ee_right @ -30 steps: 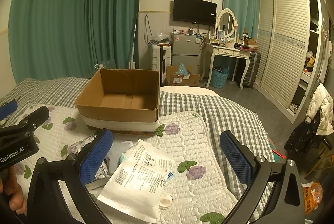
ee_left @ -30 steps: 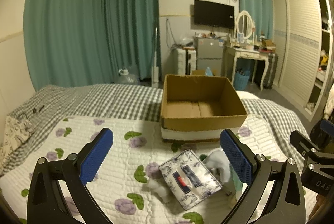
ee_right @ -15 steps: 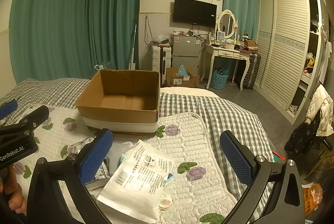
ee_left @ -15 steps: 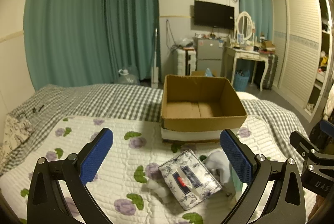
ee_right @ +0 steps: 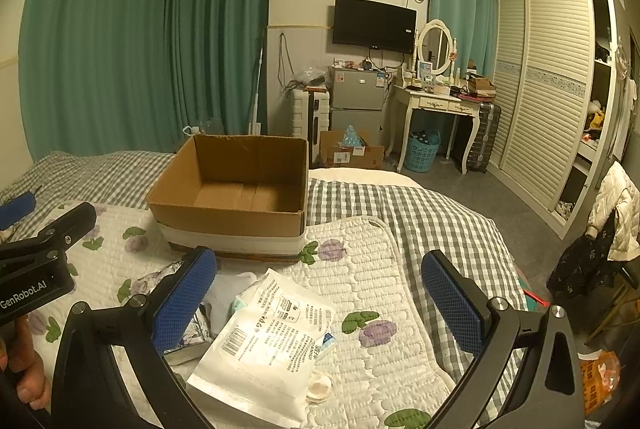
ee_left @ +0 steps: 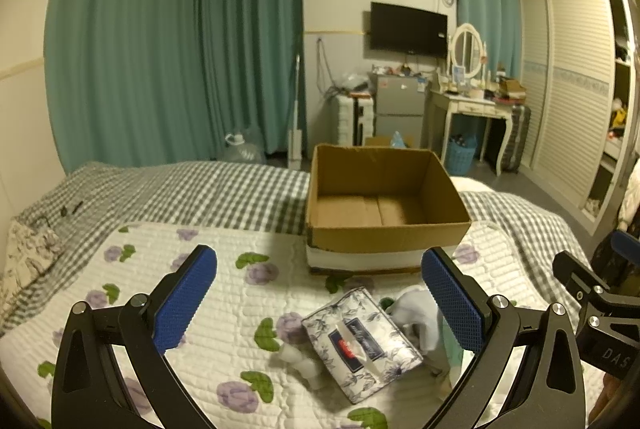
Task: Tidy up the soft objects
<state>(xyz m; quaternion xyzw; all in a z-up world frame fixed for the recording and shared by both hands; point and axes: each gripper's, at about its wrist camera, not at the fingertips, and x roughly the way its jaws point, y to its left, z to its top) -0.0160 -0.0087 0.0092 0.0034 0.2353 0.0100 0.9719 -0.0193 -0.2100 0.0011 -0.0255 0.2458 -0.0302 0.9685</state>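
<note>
An open, empty cardboard box (ee_left: 384, 205) (ee_right: 236, 189) stands on the bed. In front of it on the floral quilt (ee_left: 224, 293) lie a floral tissue pack (ee_left: 360, 341), a pale blue-white soft toy (ee_left: 416, 309) and a small white soft item (ee_left: 300, 361). The right wrist view shows a flat white printed pouch (ee_right: 264, 341) beside the pale soft item (ee_right: 228, 293). My left gripper (ee_left: 320, 303) is open and empty above the tissue pack. My right gripper (ee_right: 320, 303) is open and empty above the pouch.
A checked bedspread (ee_right: 400, 205) covers the bed around the quilt. A patterned pillow (ee_left: 28, 253) lies at the left edge. Beyond the bed stand a small fridge (ee_right: 356, 101), a dressing table (ee_right: 436, 101) and a wardrobe (ee_right: 552, 89). A small round white item (ee_right: 319, 385) lies by the pouch.
</note>
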